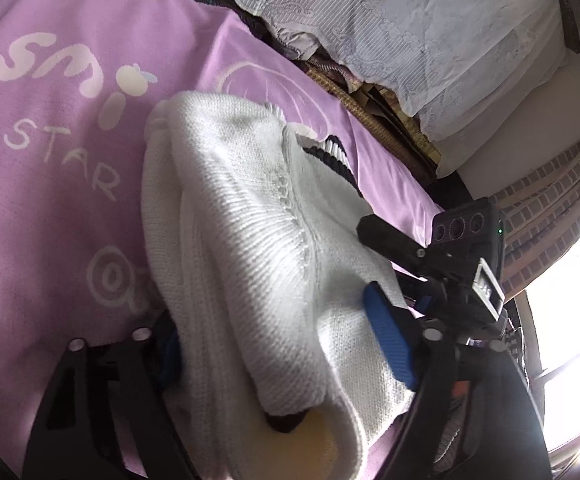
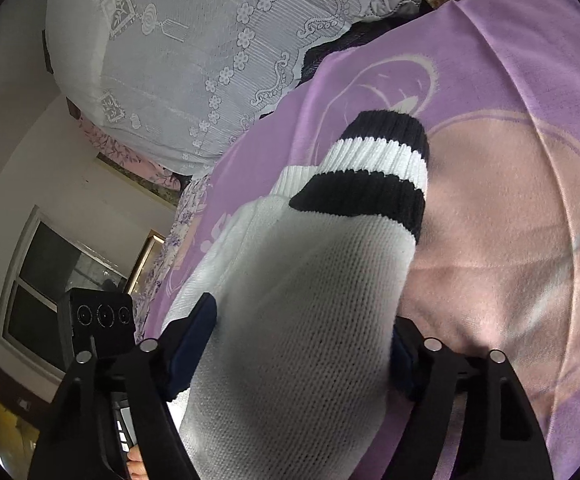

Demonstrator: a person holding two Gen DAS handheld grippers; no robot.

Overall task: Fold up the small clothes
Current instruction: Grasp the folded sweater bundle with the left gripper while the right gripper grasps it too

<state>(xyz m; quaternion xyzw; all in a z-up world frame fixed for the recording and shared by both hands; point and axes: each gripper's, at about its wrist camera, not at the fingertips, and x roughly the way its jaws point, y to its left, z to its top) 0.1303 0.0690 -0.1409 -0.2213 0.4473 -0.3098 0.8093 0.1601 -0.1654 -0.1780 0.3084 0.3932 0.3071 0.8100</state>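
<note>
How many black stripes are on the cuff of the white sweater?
2, in the right wrist view: one at the cuff's far end, one nearer the white sleeve, a white band between. More may be hidden underneath.

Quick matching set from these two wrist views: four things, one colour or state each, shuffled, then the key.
Things:
1. sweater body
2. sweater cuff
3. blanket
4. lace cover

Descriptions:
A. black and white stripes
B. white, patterned with flowers, draped behind the bed
C. white knit, between the pads of the left tongs and the right tongs
D. lilac with pale lettering

Pairs: 1-C, 2-A, 3-D, 4-B
</note>
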